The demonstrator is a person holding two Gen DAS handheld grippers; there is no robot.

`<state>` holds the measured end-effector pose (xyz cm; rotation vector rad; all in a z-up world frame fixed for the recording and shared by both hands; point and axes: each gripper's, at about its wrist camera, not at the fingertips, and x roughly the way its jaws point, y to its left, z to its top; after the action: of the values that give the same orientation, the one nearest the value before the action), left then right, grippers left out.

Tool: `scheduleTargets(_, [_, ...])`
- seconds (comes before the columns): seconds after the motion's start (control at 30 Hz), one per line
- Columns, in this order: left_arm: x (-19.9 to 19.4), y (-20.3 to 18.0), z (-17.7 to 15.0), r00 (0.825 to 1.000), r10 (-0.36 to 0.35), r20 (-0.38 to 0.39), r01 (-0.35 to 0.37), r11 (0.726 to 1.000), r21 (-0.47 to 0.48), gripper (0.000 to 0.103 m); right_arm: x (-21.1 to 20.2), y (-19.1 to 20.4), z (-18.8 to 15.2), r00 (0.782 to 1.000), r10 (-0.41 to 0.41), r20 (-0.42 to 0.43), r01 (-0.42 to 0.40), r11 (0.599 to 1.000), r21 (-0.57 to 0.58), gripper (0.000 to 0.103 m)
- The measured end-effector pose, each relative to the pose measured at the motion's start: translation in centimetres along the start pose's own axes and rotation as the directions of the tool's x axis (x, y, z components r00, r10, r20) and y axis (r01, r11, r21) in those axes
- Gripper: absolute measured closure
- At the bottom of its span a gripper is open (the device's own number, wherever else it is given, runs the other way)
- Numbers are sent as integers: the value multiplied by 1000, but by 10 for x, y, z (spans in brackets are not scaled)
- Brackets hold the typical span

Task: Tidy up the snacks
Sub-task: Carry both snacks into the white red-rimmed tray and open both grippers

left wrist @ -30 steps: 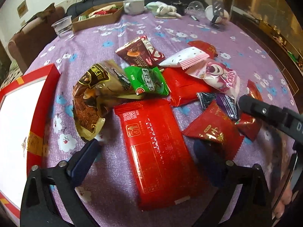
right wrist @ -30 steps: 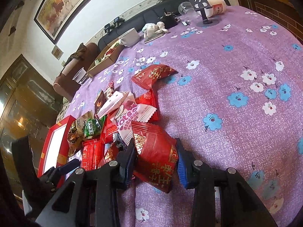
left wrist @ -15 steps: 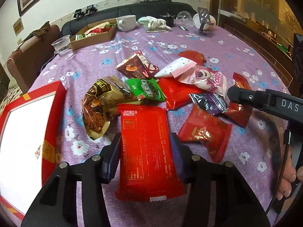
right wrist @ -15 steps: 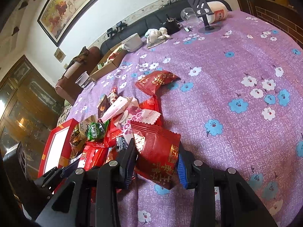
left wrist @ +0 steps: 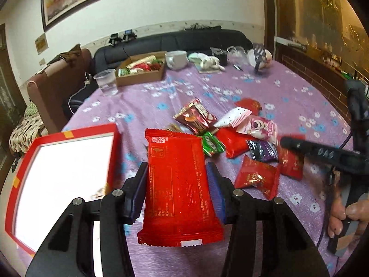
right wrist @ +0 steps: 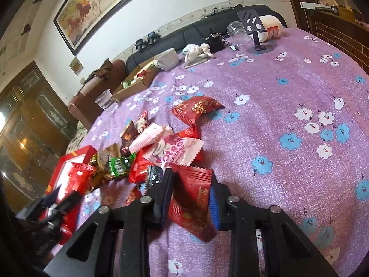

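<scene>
My left gripper [left wrist: 176,180] is shut on a long red snack packet [left wrist: 177,184] and holds it lifted above the purple tablecloth, beside the red box with a white inside [left wrist: 60,173]. My right gripper [right wrist: 190,198] is shut on a small red snack pouch [right wrist: 193,200], raised just off the cloth. A pile of snacks lies between them: a pink pouch [left wrist: 260,127], a green packet [left wrist: 212,144], a brown packet [left wrist: 196,117] and several red pouches [left wrist: 256,177]. The red box [right wrist: 69,168] also shows in the right wrist view.
At the table's far side stand a cardboard box of snacks [left wrist: 140,71], a clear plastic cup [left wrist: 106,82], a white mug [left wrist: 176,58], a cloth toy [left wrist: 207,62] and a phone stand [right wrist: 253,30]. A sofa and chair lie beyond.
My left gripper closed on the long red packet and lifted it toward the red box. My right gripper closed on the small red pouch and raised it slightly.
</scene>
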<state>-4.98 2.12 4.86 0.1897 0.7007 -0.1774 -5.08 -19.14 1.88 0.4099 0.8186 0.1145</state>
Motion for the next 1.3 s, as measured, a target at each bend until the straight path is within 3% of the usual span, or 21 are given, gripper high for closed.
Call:
scheduleTargets(0.13, [-6,6,-1,1000,8,19,-8,1000,-9,55,10,-5,-3,998,-40,-45,41,999,5,77])
scheduleTargets(0.5, [-12,16,-5,999,11,39,-10,1000,-26,55,13,16,-11,993,-119,-28,115,986,-119,64])
scheduleTargets(0.57, [-14,20,-7,999,7,39,-6,999,-34,55,13,18,-12,989,-143,-25,138,981,-134,67])
scheduleTargets(0.6, [-14,22,-8,999,5,38,-4,999,-37,55,12,19,-13,987,-160,-20,156,978,-139,80])
scheduleTargets(0.63, [-16,26,-9,999,3,39,-1,999,-44,55,11,18,-13,986,-167,-20,163,977,-136,85])
scheduleTargets(0.87, [-19,56,-16,999,4,36,-1,997,-79,55,-7,8,-17,995,-95,-17,94,994,-53,97])
scheduleTargets(1.17, [-22,105,-35,999,33,14,-30,986,-163,55,-25,22,-19,998,50,-48,-50,999,-1,100])
scheduleTargets(1.3, [-29,124,-41,998,56,21,-51,982,-183,55,-29,48,-19,989,130,-70,-131,991,-19,100])
